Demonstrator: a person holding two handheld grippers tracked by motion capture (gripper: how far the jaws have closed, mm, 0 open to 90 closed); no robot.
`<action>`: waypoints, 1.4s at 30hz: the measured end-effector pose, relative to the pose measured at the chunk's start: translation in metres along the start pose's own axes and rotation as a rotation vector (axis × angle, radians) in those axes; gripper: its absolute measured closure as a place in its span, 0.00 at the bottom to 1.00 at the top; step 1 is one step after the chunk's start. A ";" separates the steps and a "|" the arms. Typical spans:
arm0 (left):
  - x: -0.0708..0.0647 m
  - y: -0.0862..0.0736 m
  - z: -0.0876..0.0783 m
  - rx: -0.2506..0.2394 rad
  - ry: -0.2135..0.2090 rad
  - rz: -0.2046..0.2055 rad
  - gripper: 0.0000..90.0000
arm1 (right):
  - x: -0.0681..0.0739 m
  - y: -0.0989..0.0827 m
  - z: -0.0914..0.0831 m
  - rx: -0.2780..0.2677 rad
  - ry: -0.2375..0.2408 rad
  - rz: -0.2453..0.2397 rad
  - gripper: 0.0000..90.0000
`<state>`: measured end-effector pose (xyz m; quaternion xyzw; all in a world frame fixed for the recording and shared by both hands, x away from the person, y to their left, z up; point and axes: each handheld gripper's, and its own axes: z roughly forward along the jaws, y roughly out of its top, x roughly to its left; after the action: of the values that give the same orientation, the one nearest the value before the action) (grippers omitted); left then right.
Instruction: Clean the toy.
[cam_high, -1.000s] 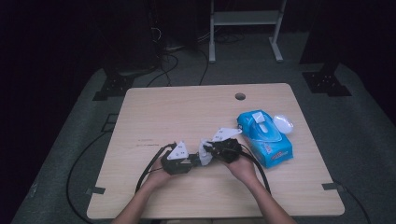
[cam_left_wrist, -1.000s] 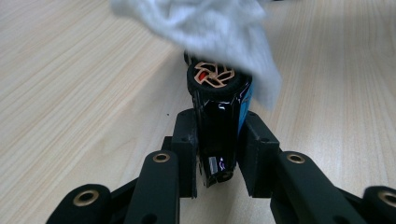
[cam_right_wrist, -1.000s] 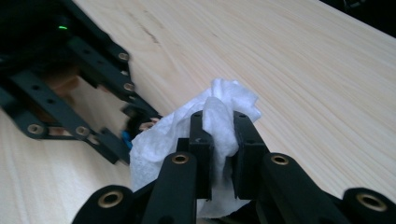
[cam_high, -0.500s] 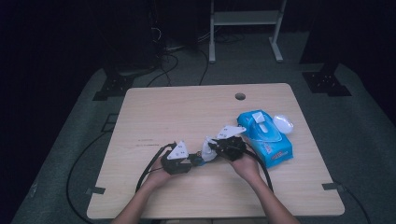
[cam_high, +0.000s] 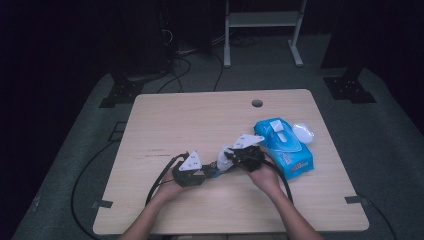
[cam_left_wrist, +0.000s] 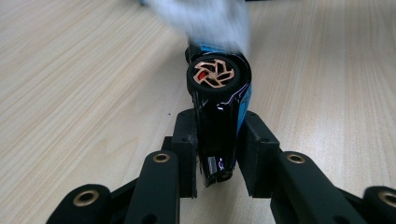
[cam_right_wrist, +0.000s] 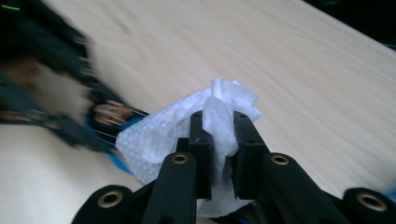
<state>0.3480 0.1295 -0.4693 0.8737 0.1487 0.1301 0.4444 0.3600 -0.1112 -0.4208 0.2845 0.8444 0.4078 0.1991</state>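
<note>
We are holding the toy car (cam_left_wrist: 219, 107) in the left gripper (cam_high: 192, 172), its fingers (cam_left_wrist: 184, 149) clamped on the black-and-blue body just above the near half of the tabletop (cam_high: 200, 120). We are pressing a white wipe (cam_right_wrist: 196, 126) against the car with the right gripper (cam_high: 240, 156), fingers clenched on the bunched cloth. We judge the wiping step to be under way. The next move calls for a steady left grip and short strokes across the bodywork. Farther right, the blue wipes pack (cam_high: 285, 145) is lying with its flap open.
</note>
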 end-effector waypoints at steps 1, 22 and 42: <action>0.000 0.000 0.000 -0.001 0.000 -0.003 0.78 | -0.004 -0.002 -0.002 0.006 -0.020 -0.002 0.89; 0.003 -0.001 -0.002 0.005 0.002 -0.002 0.78 | -0.022 -0.007 -0.007 0.023 -0.055 0.019 0.89; 0.008 -0.001 -0.006 -0.032 0.009 -0.039 0.78 | -0.008 -0.003 -0.006 0.004 0.031 0.025 0.89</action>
<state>0.3529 0.1373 -0.4665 0.8629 0.1655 0.1280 0.4601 0.3616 -0.1207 -0.4192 0.2891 0.8446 0.4130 0.1805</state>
